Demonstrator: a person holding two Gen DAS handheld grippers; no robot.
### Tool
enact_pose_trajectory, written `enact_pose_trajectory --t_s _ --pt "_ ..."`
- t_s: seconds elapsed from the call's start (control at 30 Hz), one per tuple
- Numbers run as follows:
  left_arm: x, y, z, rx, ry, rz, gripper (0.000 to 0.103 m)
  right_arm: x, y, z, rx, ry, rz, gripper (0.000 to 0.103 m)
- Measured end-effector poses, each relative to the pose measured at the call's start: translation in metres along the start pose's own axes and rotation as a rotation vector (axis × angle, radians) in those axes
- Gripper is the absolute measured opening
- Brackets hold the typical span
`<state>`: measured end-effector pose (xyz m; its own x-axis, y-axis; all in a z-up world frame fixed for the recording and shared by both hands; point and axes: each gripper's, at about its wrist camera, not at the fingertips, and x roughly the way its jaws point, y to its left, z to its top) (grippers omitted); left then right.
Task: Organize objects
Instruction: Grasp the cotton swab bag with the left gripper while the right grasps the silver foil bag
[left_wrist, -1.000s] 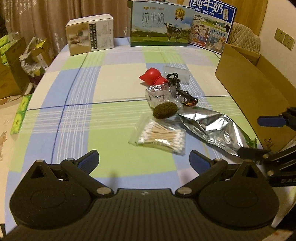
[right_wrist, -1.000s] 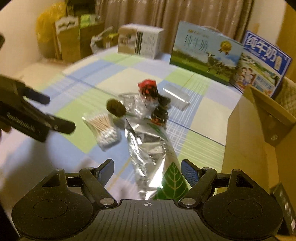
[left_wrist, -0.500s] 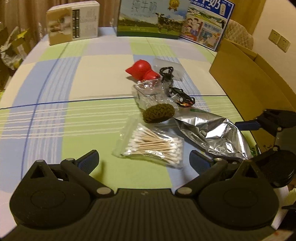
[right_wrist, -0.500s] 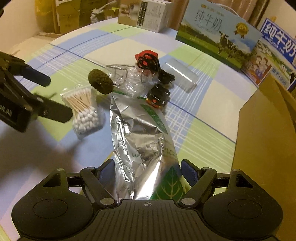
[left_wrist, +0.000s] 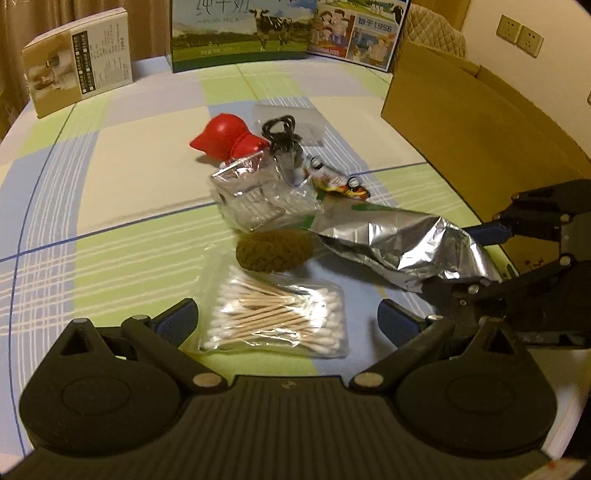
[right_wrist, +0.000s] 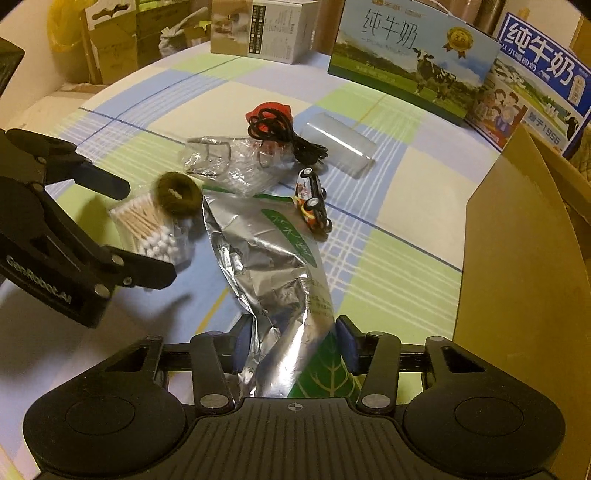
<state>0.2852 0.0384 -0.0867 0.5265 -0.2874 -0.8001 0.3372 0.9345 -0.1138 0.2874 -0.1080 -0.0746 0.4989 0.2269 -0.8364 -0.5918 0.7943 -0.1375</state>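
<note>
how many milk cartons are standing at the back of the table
2. The green milk carton with the cow stands at the table's far edge; the blue milk carton leans right beside it, by the cardboard box. Others may be hidden.

Along the far edge of the checked tablecloth (left_wrist: 110, 177) stand a beige product box (left_wrist: 77, 61) and two milk cartons (right_wrist: 413, 61) (cows printed on them); curtains (left_wrist: 55, 14) hang behind, and a wall socket (left_wrist: 519, 29) sits at right
</note>
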Motion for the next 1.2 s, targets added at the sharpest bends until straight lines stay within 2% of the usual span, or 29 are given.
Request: enact_pose_trajectory --t_s 0.13,0.2,0.3,0.37,0.43,0.67,1.2 --pt "0.004 -0.001 -0.002 0.023 0.015 0.032 0.093 -0.002 -0.001 0.0 0.017 -0.001 0.005 0.044" --pt "0.005 0.0 -0.002 0.016 0.021 0.047 0.086 -0.003 -0.001 -0.001 0.03 -0.003 0.011 0.043" --pt "0.003 0.003 -0.003 -0.002 0.022 0.047 0.08 -0.006 -0.002 -0.001 0.049 -0.006 0.018 0.043" --pt "0.001 0.002 -0.004 0.0 0.021 0.048 0.071 -0.008 -0.003 -0.002 0.061 -0.008 0.024 0.042" --pt "-0.001 0.002 -0.005 0.0 0.023 0.044 0.067 -0.01 -0.004 -0.002 0.075 -0.01 0.03 0.042" --pt "-0.016 0.003 -0.013 -0.04 0.025 0.047 0.066 -0.022 -0.009 -0.005 0.132 -0.025 0.056 0.041" --pt "-0.029 0.002 -0.013 -0.083 -0.014 0.04 0.066 -0.028 -0.008 -0.003 0.158 -0.045 0.073 0.039"
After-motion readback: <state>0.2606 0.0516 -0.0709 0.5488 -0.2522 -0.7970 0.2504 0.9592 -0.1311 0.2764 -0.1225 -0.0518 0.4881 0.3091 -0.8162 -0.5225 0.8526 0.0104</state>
